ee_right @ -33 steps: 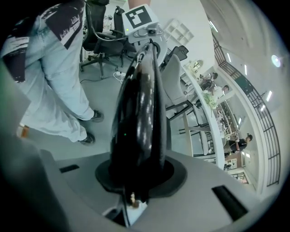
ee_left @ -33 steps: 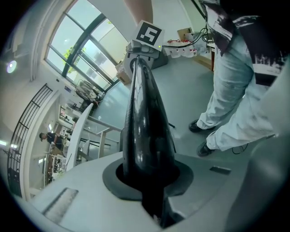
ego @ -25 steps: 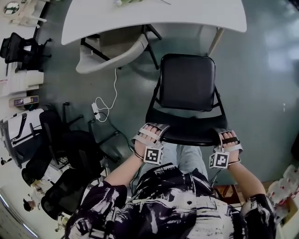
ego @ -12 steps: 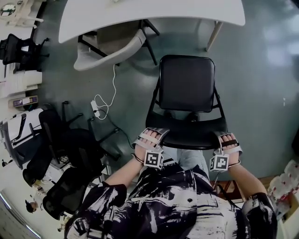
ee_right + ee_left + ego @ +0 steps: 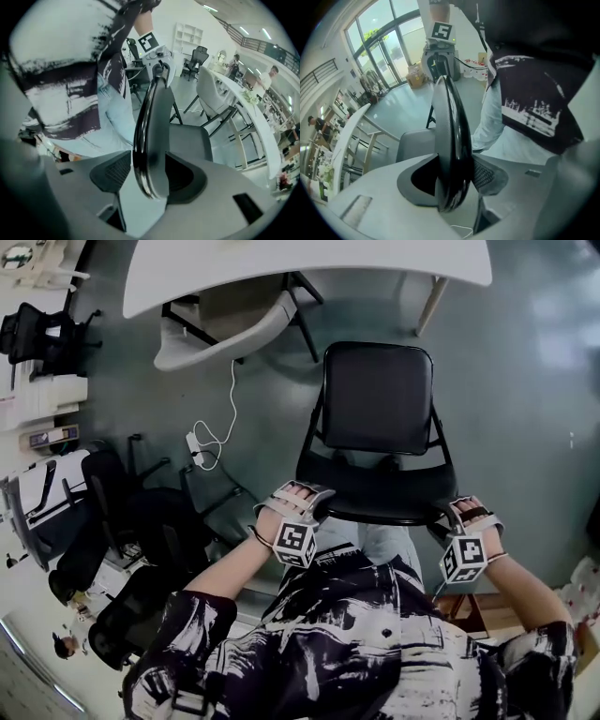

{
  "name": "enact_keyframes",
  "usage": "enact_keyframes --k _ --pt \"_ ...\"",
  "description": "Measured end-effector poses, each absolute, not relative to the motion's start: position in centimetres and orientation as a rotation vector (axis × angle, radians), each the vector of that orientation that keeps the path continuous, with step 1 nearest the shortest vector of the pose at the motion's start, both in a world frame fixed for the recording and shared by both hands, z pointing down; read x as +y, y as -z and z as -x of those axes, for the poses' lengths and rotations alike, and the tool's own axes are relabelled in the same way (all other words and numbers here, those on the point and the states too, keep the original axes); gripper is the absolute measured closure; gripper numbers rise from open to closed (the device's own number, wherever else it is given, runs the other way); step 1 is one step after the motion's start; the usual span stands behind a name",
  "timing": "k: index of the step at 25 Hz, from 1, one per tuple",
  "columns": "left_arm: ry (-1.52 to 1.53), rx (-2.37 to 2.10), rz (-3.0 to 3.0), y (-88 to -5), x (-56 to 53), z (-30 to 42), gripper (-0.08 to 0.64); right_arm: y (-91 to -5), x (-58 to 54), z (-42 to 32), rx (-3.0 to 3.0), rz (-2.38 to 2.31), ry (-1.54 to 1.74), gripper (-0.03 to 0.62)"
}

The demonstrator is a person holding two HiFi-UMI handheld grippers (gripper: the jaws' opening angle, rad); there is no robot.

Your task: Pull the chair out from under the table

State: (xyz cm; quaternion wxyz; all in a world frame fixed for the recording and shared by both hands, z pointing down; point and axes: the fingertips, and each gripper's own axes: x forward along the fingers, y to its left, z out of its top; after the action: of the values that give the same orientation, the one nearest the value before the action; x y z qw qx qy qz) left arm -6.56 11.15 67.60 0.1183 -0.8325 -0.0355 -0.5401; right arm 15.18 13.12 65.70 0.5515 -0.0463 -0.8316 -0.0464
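The black folding chair (image 5: 377, 399) stands on the floor, out from under the white table (image 5: 309, 263), with its seat toward the table. Its curved backrest (image 5: 375, 498) is nearest the person. My left gripper (image 5: 298, 505) straddles the backrest's left end and my right gripper (image 5: 459, 517) its right end. In the left gripper view the backrest (image 5: 450, 122) runs between the jaws of my left gripper (image 5: 452, 180), which are opening. In the right gripper view the backrest edge (image 5: 157, 122) sits between the opening jaws of my right gripper (image 5: 150, 176). The pads stand off it.
A white chair (image 5: 220, 334) is tucked under the table at the left. A white cable and power strip (image 5: 211, 442) lie on the floor left of the black chair. Black office chairs (image 5: 131, 521) crowd the left side. A table leg (image 5: 429, 304) stands beyond the seat.
Both grippers have loosened on the backrest. The right one has slid outward to the right, the left one slightly left and up. The chair stays about where it was.
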Motion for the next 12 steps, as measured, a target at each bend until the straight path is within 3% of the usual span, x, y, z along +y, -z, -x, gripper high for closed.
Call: enact_keyframes --k 3,6,9,12 --pt "1.646 -0.289 2.503 -65.3 11.7 8.3 0.374 -62.3 11.7 -14.6 -2.035 0.100 -0.041 0.378" --pt "1.686 -0.400 2.623 -61.7 10.5 9.4 0.472 -58.7 6.9 -13.0 -2.165 -0.092 -0.189 0.392" --pt "1.518 -0.079 2.978 -57.6 4.8 6.9 0.520 -56.3 1.1 -10.8 -2.305 -0.371 -0.347 0.440" --pt "1.046 0.510 3.361 -53.9 -3.1 2.9 0.532 -55.3 -3.6 -9.1 -2.400 -0.653 -0.502 0.486"
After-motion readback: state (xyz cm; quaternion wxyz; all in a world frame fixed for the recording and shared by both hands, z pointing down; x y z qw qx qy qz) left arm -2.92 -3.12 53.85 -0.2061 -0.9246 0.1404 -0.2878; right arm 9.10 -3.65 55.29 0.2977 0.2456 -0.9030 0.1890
